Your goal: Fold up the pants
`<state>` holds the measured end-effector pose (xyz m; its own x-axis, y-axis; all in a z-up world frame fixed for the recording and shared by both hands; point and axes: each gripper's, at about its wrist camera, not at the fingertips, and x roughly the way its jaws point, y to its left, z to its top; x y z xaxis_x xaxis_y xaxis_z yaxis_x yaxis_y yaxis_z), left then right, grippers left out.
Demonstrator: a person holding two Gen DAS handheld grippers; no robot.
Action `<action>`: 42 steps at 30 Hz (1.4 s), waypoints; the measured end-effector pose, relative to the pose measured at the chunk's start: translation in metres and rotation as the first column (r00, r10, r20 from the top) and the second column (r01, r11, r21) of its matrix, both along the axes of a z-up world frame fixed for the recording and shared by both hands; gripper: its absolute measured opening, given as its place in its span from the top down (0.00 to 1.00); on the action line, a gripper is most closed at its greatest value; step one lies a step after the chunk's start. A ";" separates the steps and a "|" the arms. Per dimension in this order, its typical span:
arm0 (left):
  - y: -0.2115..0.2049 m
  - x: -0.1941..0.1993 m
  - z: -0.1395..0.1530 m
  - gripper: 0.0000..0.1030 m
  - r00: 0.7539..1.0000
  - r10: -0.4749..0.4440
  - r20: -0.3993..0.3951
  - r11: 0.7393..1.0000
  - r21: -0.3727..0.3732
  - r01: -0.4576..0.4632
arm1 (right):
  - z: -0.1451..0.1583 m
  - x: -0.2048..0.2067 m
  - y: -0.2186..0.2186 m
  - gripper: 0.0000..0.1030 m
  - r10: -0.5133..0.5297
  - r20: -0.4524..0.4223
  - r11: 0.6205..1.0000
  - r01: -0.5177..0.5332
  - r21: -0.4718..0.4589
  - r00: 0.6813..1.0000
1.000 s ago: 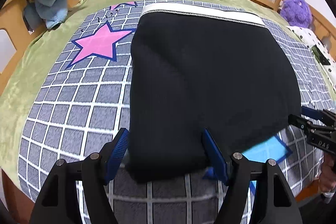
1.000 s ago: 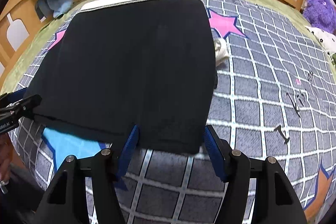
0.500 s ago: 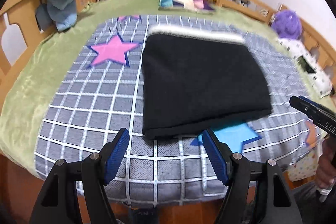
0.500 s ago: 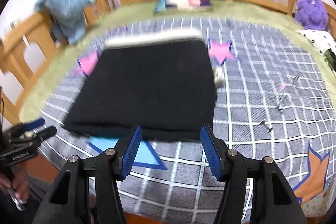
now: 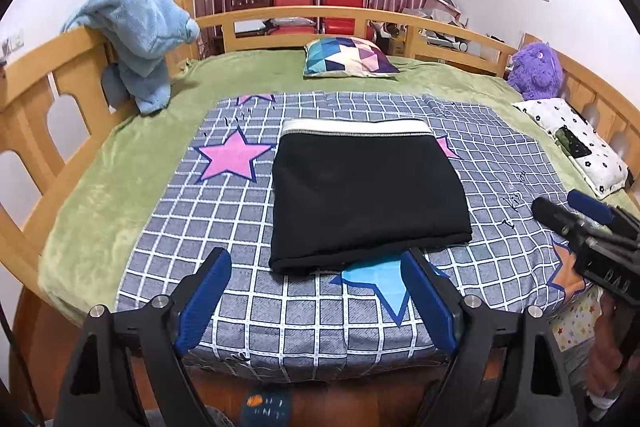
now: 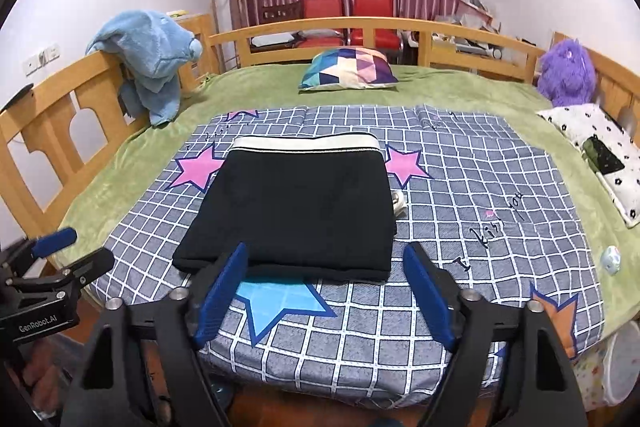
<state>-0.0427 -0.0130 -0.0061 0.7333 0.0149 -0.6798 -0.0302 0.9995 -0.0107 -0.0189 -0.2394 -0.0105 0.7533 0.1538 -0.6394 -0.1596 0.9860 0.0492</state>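
Note:
The black pants [image 5: 360, 195] lie folded into a flat rectangle on the checked blanket [image 5: 224, 219], white waistband at the far edge; they also show in the right wrist view [image 6: 296, 211]. My left gripper [image 5: 316, 303] is open and empty, held back over the bed's near edge, apart from the pants. My right gripper [image 6: 326, 295] is open and empty, also short of the pants' near edge. Each gripper shows at the side of the other's view, the right one [image 5: 576, 219] and the left one [image 6: 68, 251].
A wooden rail [image 5: 32, 75] rings the bed, with a blue plush [image 5: 140, 35] draped over it on the left. A patterned pillow [image 5: 348, 57] lies at the far side, a purple plush [image 5: 536, 69] and a spotted cushion [image 5: 576, 143] on the right. A small white object [image 6: 398, 203] lies by the pants' right edge.
Both grippers have pulled back and up from the pants' near edge, towards the foot of the bed. The folded pants have stayed flat on the blanket.

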 end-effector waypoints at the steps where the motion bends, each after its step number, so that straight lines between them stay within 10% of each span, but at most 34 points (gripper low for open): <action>1: -0.002 -0.003 0.003 0.14 1.000 -0.002 0.006 1.000 0.002 0.002 | -0.001 0.000 -0.001 0.20 -0.006 -0.005 1.000 0.006 0.001 1.000; 10: 0.004 -0.002 -0.004 0.13 0.999 0.041 -0.007 0.999 -0.022 -0.041 | 0.009 -0.015 0.009 0.02 -0.019 0.079 0.998 0.024 -0.054 0.997; 42: 0.000 0.004 -0.014 0.13 0.998 0.066 -0.025 0.998 0.013 -0.066 | -0.004 -0.005 0.013 0.02 -0.024 0.001 0.999 0.024 -0.028 1.000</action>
<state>-0.0390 -0.0127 -0.0196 0.7133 0.0711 -0.6973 -0.0962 0.9954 0.0030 -0.0241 -0.2260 -0.0144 0.7567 0.1175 -0.6431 -0.1359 0.9905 0.0210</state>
